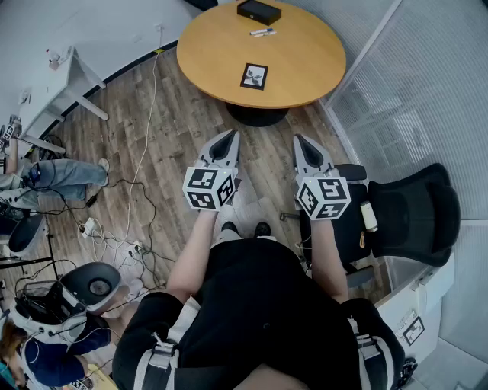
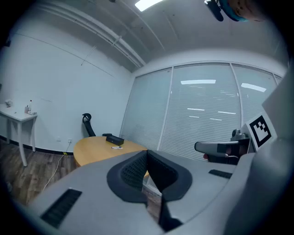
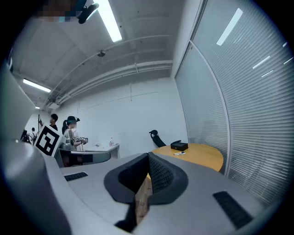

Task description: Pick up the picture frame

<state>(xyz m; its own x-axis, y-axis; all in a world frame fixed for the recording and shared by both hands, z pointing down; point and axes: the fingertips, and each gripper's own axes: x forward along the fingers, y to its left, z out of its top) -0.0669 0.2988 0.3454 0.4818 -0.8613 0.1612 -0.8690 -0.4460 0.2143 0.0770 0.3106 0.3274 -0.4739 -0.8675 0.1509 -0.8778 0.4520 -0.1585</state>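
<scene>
A small black picture frame (image 1: 255, 76) lies flat near the front edge of the round wooden table (image 1: 213, 53). My left gripper (image 1: 229, 138) and right gripper (image 1: 300, 143) hover side by side over the floor, short of the table, both shut and empty. In the left gripper view the jaws (image 2: 147, 153) meet with nothing between them, the table (image 2: 94, 147) beyond. The right gripper view shows its jaws (image 3: 148, 157) pressed together too, the table (image 3: 202, 155) ahead on the right. The frame is hidden in both gripper views.
A black box (image 1: 258, 11) and a marker (image 1: 262, 32) lie at the table's far side. A black office chair (image 1: 404, 213) stands at my right by the glass wall. Cables (image 1: 114, 228) trail over the wooden floor at left. People stand by a white desk (image 3: 98, 149).
</scene>
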